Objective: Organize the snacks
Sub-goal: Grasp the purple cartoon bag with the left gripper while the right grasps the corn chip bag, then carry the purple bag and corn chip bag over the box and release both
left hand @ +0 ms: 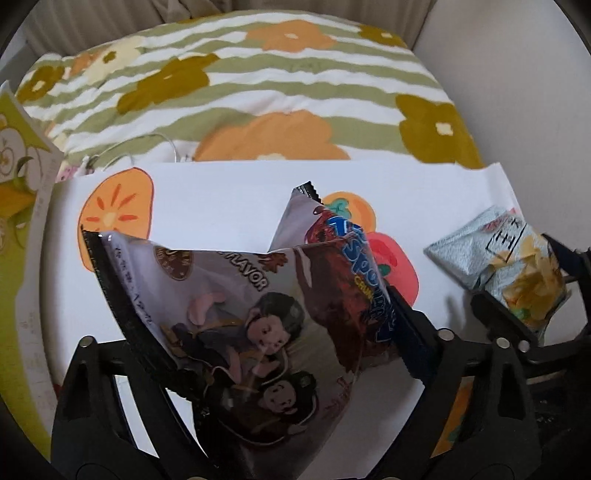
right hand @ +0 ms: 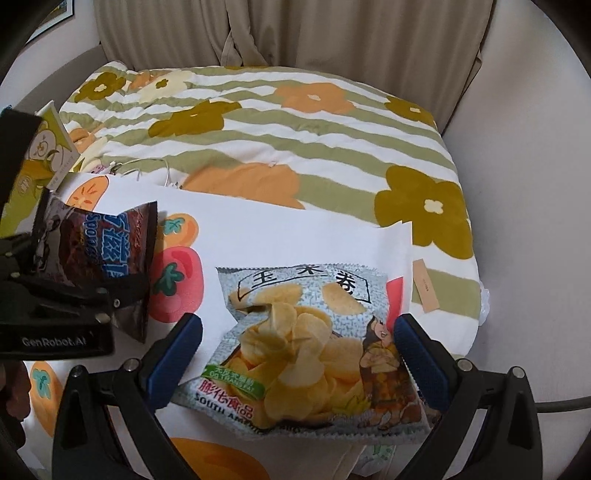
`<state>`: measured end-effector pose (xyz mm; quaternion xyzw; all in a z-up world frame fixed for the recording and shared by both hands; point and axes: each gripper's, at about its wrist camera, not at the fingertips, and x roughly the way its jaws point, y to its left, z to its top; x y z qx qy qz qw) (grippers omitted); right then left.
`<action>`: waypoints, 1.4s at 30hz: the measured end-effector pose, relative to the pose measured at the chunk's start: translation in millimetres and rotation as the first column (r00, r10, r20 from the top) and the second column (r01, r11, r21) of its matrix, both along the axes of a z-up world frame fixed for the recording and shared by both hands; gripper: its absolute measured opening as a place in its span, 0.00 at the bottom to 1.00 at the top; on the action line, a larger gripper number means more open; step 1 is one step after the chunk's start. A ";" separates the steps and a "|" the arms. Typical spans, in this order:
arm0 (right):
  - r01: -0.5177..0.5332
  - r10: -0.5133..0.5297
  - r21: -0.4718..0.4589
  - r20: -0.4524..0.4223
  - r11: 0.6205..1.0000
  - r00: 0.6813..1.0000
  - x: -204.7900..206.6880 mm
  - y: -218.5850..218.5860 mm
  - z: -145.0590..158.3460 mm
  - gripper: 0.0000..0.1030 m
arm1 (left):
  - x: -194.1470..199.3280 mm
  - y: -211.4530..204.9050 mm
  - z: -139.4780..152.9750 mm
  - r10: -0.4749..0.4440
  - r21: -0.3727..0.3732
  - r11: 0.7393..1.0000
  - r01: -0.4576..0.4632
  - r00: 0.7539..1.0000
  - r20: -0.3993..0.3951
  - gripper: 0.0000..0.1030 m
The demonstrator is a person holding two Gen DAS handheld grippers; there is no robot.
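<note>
My left gripper (left hand: 255, 325) is shut on a grey and brown snack bag (left hand: 258, 314) with cartoon figures, crumpled between its fingers and held above the white fruit-print sheet (left hand: 221, 199). The bag also shows in the right wrist view (right hand: 96, 251) at the left. A pale blue chip bag (right hand: 310, 347) with yellow crisps lies between the blue pads (right hand: 173, 354) of my right gripper (right hand: 295, 350), which press its sides. That chip bag shows at the right in the left wrist view (left hand: 509, 266).
A striped quilt with orange and olive flowers (right hand: 295, 129) covers the bed behind the sheet. A green printed box (left hand: 18, 184) stands at the left. A white cable (right hand: 147, 166) lies on the quilt. Beige curtain (right hand: 295, 29) hangs behind; a white wall is at the right.
</note>
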<state>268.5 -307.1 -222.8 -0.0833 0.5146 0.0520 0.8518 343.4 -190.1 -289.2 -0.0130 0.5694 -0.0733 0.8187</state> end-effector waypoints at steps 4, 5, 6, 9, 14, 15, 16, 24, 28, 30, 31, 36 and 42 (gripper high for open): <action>0.002 -0.002 0.003 -0.020 1.000 1.000 3.8 1.0 -6.7 0.99 | 0.7 2.1 1.2 -0.021 -0.020 1.000 0.021 1.000 0.017 0.80; 0.002 -0.002 0.003 -0.023 1.000 1.000 4.2 1.8 -8.1 0.98 | 0.6 3.0 1.3 -0.022 -0.024 0.999 0.023 1.000 0.018 0.79; 0.000 0.000 -0.001 -0.026 1.000 1.000 5.4 2.5 -9.8 0.95 | 0.6 3.8 1.6 -0.024 -0.028 0.999 0.025 1.000 0.019 0.77; -0.005 0.005 0.008 -0.048 1.000 0.999 8.3 3.8 -15.2 0.89 | 0.3 6.3 3.5 -0.034 -0.028 0.999 0.035 0.999 0.025 0.74; -0.010 0.011 0.030 -0.040 0.999 0.999 7.3 5.1 -14.0 0.77 | 0.0 9.8 6.5 -0.035 -0.015 0.999 0.036 0.999 0.035 0.73; -0.015 0.016 0.033 -0.036 0.999 0.999 6.5 6.1 -13.5 0.75 | -0.4 11.1 7.7 -0.034 -0.016 0.999 0.034 0.999 0.036 0.73; -0.016 0.017 0.030 -0.033 0.999 0.999 6.0 6.8 -13.2 0.74 | -1.3 12.1 9.7 -0.033 -0.017 0.999 0.034 0.999 0.040 0.73; -0.022 0.021 0.064 0.015 0.998 1.000 -5.4 15.8 16.6 0.72 | -15.7 23.3 52.3 -0.030 -0.021 0.999 0.032 0.993 0.111 0.73; -0.026 0.022 0.069 0.059 0.997 0.998 -11.2 26.4 45.2 0.72 | -24.2 38.6 87.7 -0.010 -0.030 0.999 0.015 0.986 0.166 0.73; -0.031 0.026 0.066 0.081 0.997 0.996 -13.9 35.0 61.6 0.72 | -28.2 47.1 103.8 -0.003 -0.035 0.999 0.010 0.982 0.191 0.73; -0.035 0.029 0.069 0.090 0.997 0.996 -15.6 39.0 68.3 0.72 | -31.0 52.5 113.4 0.000 -0.034 0.999 0.007 0.979 0.205 0.73; -0.067 0.050 0.117 0.139 0.991 0.989 -24.2 69.8 107.4 0.72 | -48.6 86.7 156.3 0.020 -0.027 1.000 -0.013 0.964 0.266 0.73; -0.135 0.101 0.169 0.199 0.976 0.975 -32.4 131.5 146.9 0.72 | -68.6 145.9 192.9 0.059 -0.019 0.998 -0.056 0.951 0.303 0.73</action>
